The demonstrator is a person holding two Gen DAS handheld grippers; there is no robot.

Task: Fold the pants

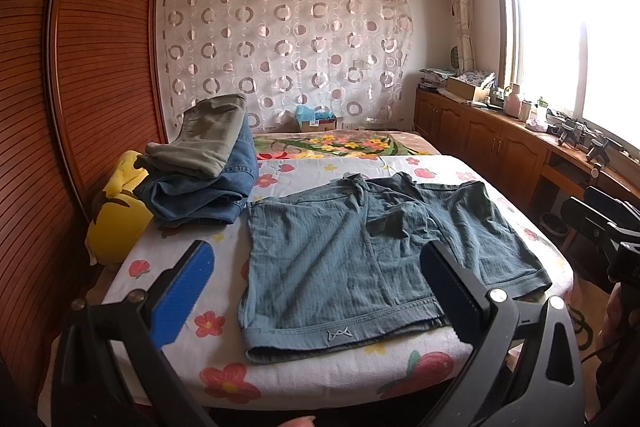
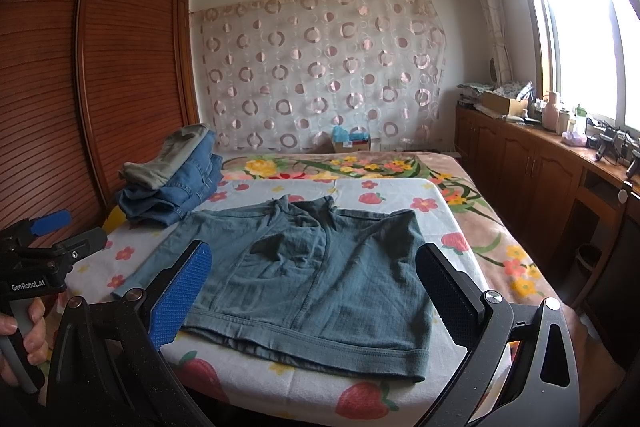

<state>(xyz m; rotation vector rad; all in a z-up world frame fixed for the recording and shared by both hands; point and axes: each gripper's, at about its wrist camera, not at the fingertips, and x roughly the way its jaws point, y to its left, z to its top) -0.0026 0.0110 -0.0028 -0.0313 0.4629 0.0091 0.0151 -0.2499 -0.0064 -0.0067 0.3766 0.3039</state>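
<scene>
A pair of teal-blue shorts [image 1: 360,259] lies spread flat on the flowered sheet, leg hems toward me, waistband away. In the right wrist view the same shorts [image 2: 320,283] fill the space ahead. My left gripper [image 1: 316,291] hovers open above the near left leg hem, nothing between its blue pads. My right gripper [image 2: 316,291] hangs open over the near right leg, also holding nothing. The left gripper [image 2: 56,231] and the hand holding it show at the left edge of the right wrist view.
A stack of folded pants [image 1: 204,167], olive on denim, sits at the sheet's far left by a yellow plush toy [image 1: 116,219]. A slatted wooden wardrobe [image 1: 80,87] runs along the left. Low cabinets [image 1: 500,139] with clutter line the right under the window.
</scene>
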